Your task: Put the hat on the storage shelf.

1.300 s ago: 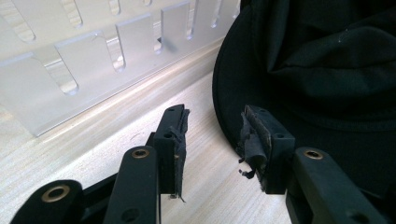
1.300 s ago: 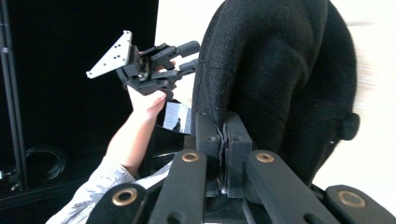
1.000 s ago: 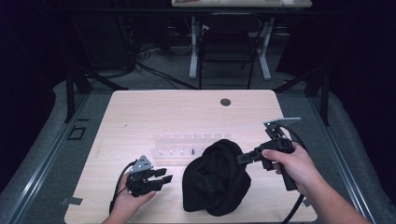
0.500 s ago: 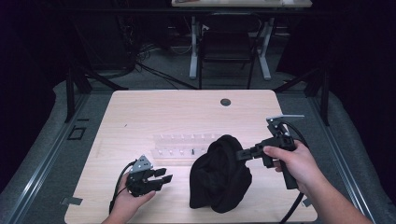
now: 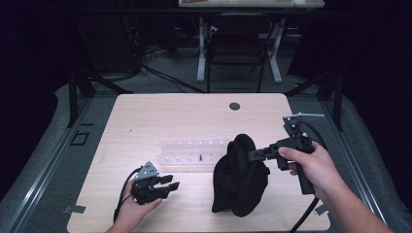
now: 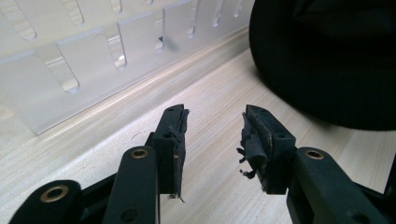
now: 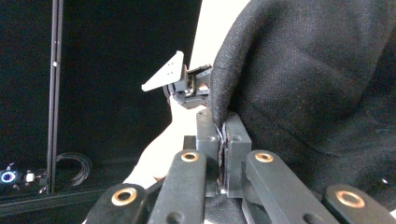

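Note:
A black cloth (image 5: 240,187) stands bunched on the wooden table (image 5: 160,116), right of centre. My right gripper (image 5: 250,155) is shut on a fold near the cloth's top edge and holds it up; in the right gripper view the jaws (image 7: 223,125) pinch the fabric (image 7: 317,93). My left gripper (image 5: 171,182) rests low near the front edge, left of the cloth. Its jaws (image 6: 212,116) are open, have just opened slightly wider, and hold nothing. The cloth (image 6: 327,60) lies just beyond them.
A clear plastic rack (image 5: 189,148) with slots lies flat mid-table, between the left gripper and the cloth; it shows close by (image 6: 70,70). A dark round hole (image 5: 234,106) is at the table's far side. A chair and desk legs stand beyond.
My right gripper has risen with the cloth's fold, drawing the cloth taller and slightly to the right. The left hand has stayed where it was.

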A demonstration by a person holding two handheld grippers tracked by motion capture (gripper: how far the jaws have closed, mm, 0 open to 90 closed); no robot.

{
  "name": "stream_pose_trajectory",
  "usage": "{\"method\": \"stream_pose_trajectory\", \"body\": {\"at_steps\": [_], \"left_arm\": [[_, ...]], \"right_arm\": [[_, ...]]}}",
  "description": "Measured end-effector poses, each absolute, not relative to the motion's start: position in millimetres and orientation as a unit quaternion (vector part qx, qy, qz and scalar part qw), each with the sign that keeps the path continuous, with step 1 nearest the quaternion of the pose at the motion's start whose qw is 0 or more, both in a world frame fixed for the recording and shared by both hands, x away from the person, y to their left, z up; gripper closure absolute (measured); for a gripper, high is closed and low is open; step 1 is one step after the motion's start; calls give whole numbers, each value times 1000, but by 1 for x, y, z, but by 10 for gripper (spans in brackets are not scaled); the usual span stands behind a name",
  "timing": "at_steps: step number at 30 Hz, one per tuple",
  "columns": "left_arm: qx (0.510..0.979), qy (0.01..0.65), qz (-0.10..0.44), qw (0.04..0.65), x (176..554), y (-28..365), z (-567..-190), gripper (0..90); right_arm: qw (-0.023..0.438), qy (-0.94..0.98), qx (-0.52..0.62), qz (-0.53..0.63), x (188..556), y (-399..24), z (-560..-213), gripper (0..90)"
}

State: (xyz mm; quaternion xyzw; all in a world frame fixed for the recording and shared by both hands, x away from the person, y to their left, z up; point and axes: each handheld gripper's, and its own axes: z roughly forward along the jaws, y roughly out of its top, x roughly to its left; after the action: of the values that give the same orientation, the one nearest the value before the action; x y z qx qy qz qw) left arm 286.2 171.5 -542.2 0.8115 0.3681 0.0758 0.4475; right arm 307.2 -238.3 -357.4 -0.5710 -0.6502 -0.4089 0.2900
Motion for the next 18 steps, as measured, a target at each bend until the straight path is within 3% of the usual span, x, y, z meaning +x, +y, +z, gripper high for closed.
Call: {"method": "stream_pose_trajectory", "body": {"at_steps": [8,18], "left_arm": [[814,370,73,442,289,172,-547,510],[809,380,76,442,292,176,-547,489]], "right_arm": [[282,-641,-570,-430,307,-245,-343,882],[269,-632,-554,-470,312,-250,-320,883]]}}
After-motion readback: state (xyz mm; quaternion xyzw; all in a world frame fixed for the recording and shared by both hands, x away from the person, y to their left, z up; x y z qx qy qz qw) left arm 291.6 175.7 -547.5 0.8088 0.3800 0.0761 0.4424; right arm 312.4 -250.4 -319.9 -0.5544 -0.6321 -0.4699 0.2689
